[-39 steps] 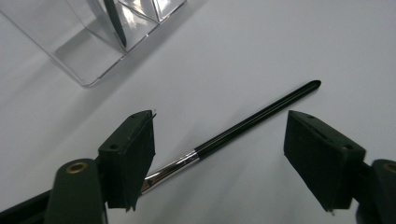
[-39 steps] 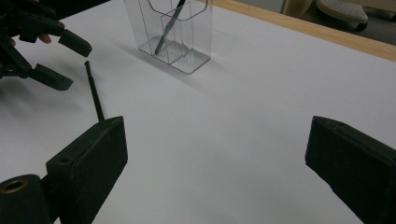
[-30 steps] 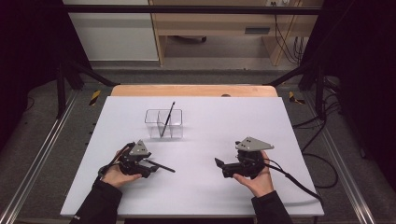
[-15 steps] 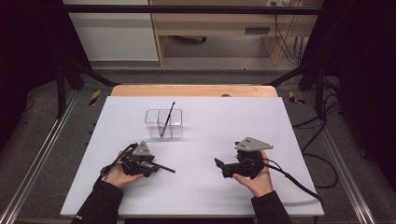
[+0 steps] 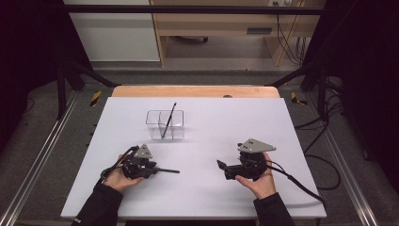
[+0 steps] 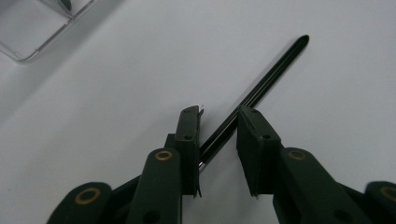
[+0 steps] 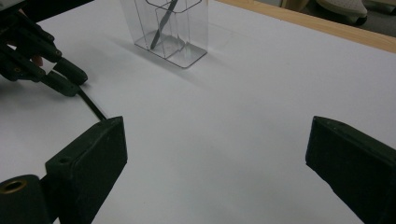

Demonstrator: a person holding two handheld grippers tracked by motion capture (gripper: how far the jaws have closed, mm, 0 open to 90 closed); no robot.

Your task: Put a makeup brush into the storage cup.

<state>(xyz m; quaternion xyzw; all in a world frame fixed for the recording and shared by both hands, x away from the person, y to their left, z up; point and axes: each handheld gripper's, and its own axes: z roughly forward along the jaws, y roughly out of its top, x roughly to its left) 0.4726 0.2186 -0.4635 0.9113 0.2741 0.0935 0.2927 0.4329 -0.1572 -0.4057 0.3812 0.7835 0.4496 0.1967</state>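
Clear divided holder (image 5: 165,124) with one upright pen (image 5: 168,120), beyond both claws.

My station is a lab recording rig. The white desk (image 5: 226,127) sits inside a black metal frame (image 5: 188,9) with dark side curtains. Loose cables (image 5: 287,42) hang by wooden shelving (image 5: 216,23) behind.

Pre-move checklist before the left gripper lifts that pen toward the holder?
1. Pen between the left gripper jaws: ok.
2. Jaws clamped on the pen: not ok, a gap shows at one pad.
3. Pen lying flat on the table: ok.
4. Clear holder upright, one pen already inside: ok.
5. Right gripper open, holding nothing, off to the side: ok.
6. Which holder compartment is free: cannot tell.
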